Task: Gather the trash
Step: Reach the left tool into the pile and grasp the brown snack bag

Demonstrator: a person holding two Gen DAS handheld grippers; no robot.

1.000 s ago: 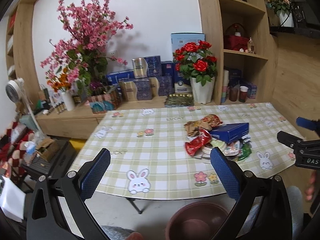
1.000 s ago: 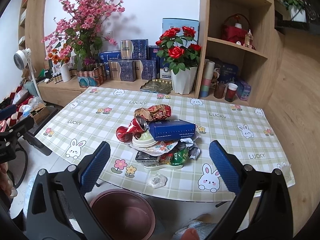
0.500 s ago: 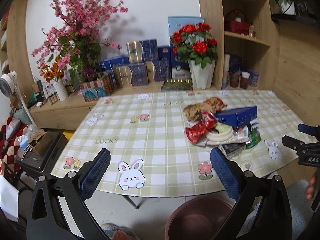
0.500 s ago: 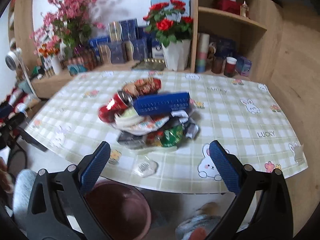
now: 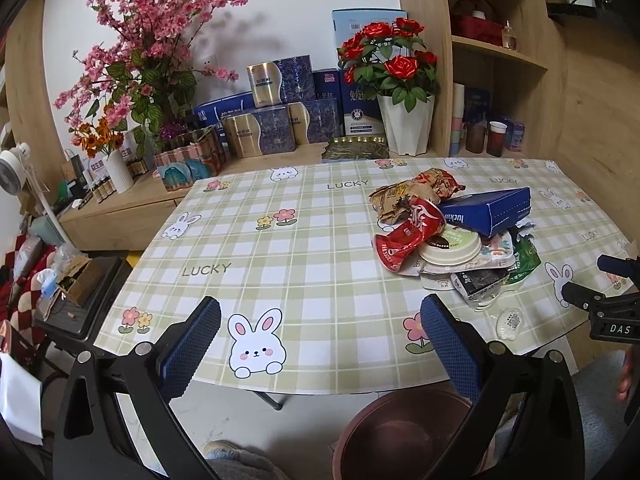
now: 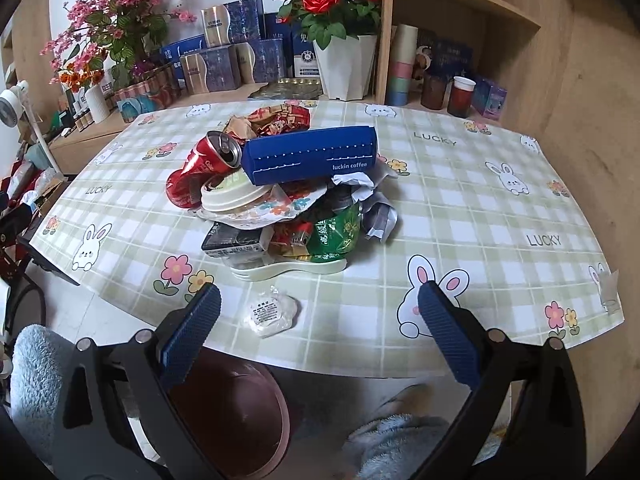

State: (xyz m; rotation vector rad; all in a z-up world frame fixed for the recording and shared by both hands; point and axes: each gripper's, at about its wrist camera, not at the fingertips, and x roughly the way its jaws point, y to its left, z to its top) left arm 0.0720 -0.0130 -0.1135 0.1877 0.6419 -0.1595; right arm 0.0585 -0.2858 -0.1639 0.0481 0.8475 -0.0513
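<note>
A heap of trash (image 6: 280, 192) lies on the checked tablecloth: a blue box (image 6: 312, 160), a crushed red can (image 6: 208, 164), a white lid (image 6: 228, 196), a green wrapper (image 6: 336, 232) and a brown paper bag (image 5: 416, 192). A small clear packet (image 6: 272, 314) lies apart near the table's front edge. My right gripper (image 6: 318, 310) is open, just in front of and above that packet. My left gripper (image 5: 320, 328) is open over the table's near edge, left of the trash heap (image 5: 452, 236). A dark red bin (image 5: 404, 436) stands on the floor below the table edge.
A white pot of red roses (image 5: 404, 120), blue boxes (image 5: 276, 120) and a pink blossom plant (image 5: 148, 48) line the wooden sideboard behind the table. Wooden shelves (image 6: 460, 40) with cups stand at the right. A fan (image 5: 12, 164) and clutter sit at the left. Blue fluffy slippers (image 6: 400, 440) show below.
Both grippers have moved forward and down towards the table. The trash heap looks larger in both views. Neither gripper has changed its opening.
</note>
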